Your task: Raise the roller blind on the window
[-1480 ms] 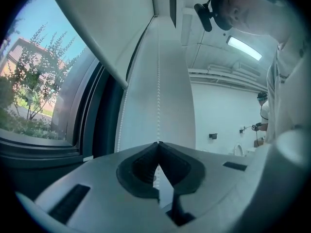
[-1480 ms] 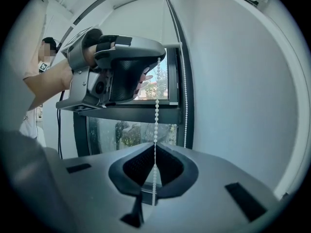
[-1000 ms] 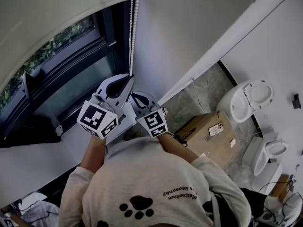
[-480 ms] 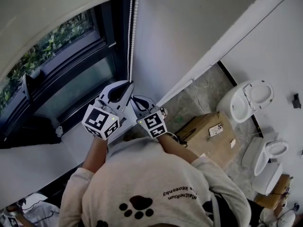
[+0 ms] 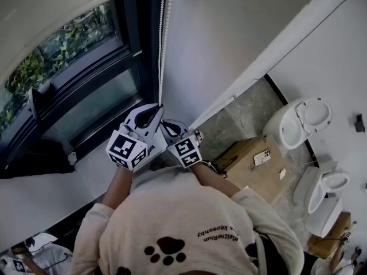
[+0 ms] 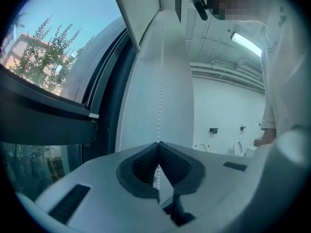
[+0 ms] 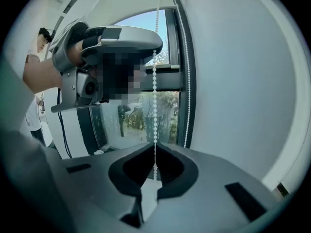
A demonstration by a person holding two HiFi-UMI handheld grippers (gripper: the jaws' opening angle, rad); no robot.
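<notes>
Pinching bead chain: left claw, right claw both clamped; likely light, limp, slippery; grip between beads

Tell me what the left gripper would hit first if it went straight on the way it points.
Its jaws are shut on the bead chain, which runs on ahead. Beyond that, the left gripper would likely meet the white wall beside the window frame; depth is unclear.

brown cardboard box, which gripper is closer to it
Right. The right gripper grips the white bead chain lower, toward the brown cardboard box; the left gripper grips it higher, toward the dark-framed window.
</notes>
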